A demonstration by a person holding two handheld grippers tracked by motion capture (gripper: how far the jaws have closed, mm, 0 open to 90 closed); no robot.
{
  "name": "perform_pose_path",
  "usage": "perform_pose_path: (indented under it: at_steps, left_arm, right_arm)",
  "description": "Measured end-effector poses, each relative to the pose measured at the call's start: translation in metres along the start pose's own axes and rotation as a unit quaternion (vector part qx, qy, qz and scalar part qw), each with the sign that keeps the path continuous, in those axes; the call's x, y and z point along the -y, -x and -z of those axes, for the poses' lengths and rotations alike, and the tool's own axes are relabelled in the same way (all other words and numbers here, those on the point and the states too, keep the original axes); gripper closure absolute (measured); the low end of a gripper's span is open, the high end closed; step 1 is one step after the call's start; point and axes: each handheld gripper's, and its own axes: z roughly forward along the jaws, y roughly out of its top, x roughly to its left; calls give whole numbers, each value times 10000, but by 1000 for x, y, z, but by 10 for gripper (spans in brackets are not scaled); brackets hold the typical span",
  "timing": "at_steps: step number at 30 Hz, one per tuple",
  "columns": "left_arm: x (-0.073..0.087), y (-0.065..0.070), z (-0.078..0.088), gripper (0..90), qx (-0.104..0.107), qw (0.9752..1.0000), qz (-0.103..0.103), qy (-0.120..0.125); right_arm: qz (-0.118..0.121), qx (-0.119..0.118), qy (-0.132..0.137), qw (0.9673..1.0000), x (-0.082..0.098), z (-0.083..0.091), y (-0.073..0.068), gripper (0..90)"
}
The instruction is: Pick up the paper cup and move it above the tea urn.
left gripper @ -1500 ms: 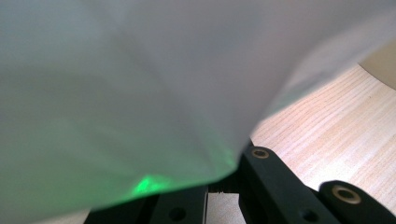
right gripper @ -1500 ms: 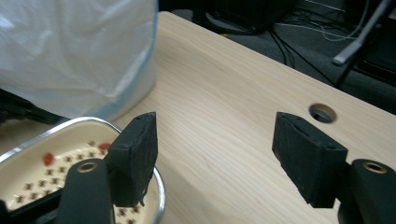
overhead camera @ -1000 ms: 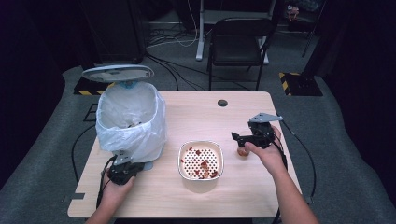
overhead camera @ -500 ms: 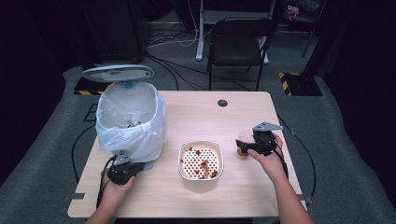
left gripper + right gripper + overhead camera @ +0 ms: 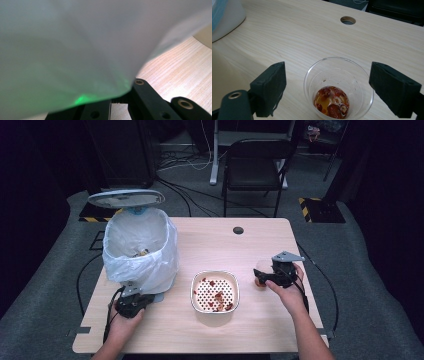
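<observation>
A clear plastic cup with red fruit pieces in a little amber liquid stands upright on the wooden table, right of centre. My right gripper straddles this cup; both pads stand well off its wall, so it is open. My right gripper points left in the high view. My left gripper rests at the foot of the bin, which is lined with a white bag. The bag drapes over its shut jaws; I cannot tell if it is pinched.
A white perforated strainer bowl with red scraps sits at the table's middle front. The bin's lid stands open behind it. A cable hole lies at the far table edge, and a black chair stands beyond.
My right hand has sunk toward the table with the cup between its jaws. The left hand has stayed put.
</observation>
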Motion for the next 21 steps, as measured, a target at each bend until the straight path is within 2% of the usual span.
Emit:
perform_pose_path:
  at_steps: [3,7,13,15,21]
  left_arm:
    - [0,0,0,900,-16,10000,-15,-26]
    - [0,0,0,900,-30,10000,10,-21]
    - [0,0,1,900,-22,10000,4,-31]
    - [0,0,0,900,-22,10000,3,-28]
    - [0,0,0,900,-26,10000,3,-15]
  right_arm:
    - [-20,35,-71,10000,1,-1,3,82]
    - [-134,29,-313,9994,6,-8,7,55]
    - [-117,19,-398,9991,13,-21,5,110]
    - [-134,103,-332,9993,16,-27,5,146]
    - [-166,12,-443,9989,23,-34,6,146]
